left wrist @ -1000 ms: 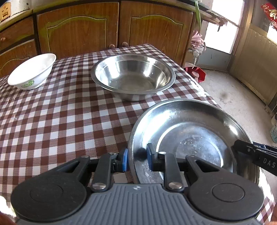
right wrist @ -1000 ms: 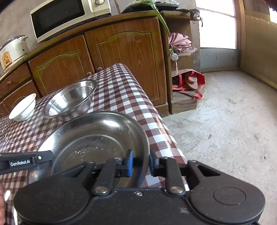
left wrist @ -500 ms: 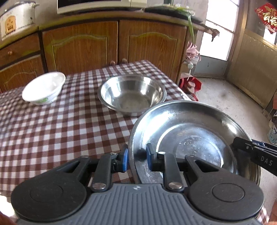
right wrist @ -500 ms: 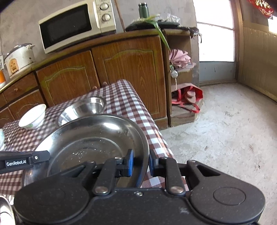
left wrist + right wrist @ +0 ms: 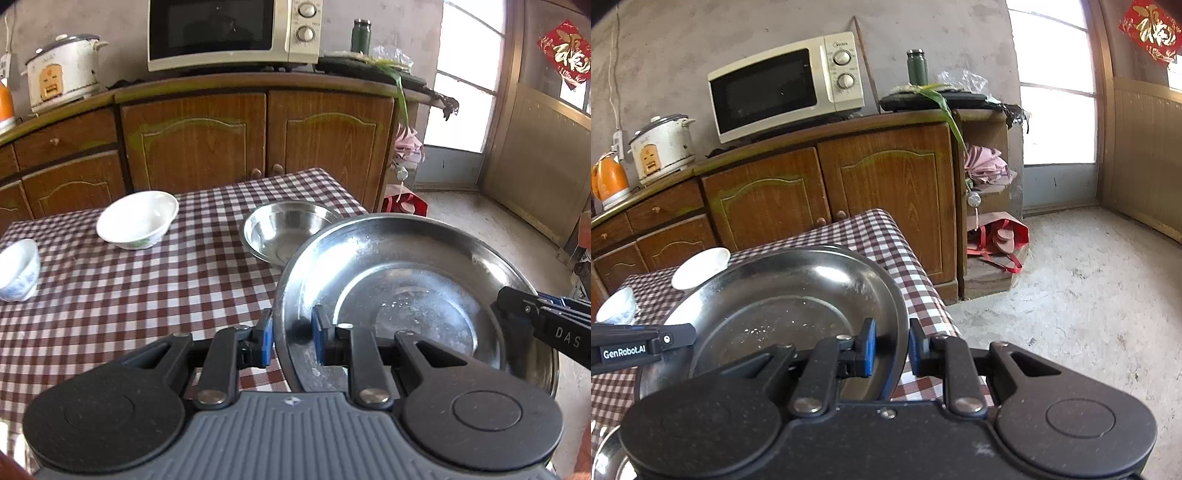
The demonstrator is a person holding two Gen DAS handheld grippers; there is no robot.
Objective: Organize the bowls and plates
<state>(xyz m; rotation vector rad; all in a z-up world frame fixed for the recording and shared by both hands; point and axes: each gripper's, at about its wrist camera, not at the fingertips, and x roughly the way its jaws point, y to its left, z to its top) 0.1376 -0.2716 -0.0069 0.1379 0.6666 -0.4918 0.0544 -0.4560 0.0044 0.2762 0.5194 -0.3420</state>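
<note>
A wide steel plate (image 5: pixel 406 280) (image 5: pixel 790 295) hangs in the air above the checked table (image 5: pixel 147 295), held from both sides. My left gripper (image 5: pixel 291 338) is shut on its left rim, and my right gripper (image 5: pixel 892 349) is shut on its right rim. The right gripper's black fingers (image 5: pixel 543 321) show across the plate in the left wrist view. Behind the plate a steel bowl (image 5: pixel 284 232) rests on the table. A white bowl (image 5: pixel 138 219) (image 5: pixel 701 267) stands farther left, and a small blue-patterned bowl (image 5: pixel 16 269) (image 5: pixel 618 306) sits at the left edge.
Wooden cabinets (image 5: pixel 258 136) run behind the table, with a microwave (image 5: pixel 232 33), a rice cooker (image 5: pixel 61 72) and an orange kettle (image 5: pixel 609 179) on top. To the right lies bare concrete floor (image 5: pixel 1089 295) with a red bag (image 5: pixel 995 236). Another shiny dish rim (image 5: pixel 607 458) shows bottom left.
Both grippers have lifted the steel plate up off the table and drawn it back; the bowls and table now look lower and farther away. The grips are unchanged.
</note>
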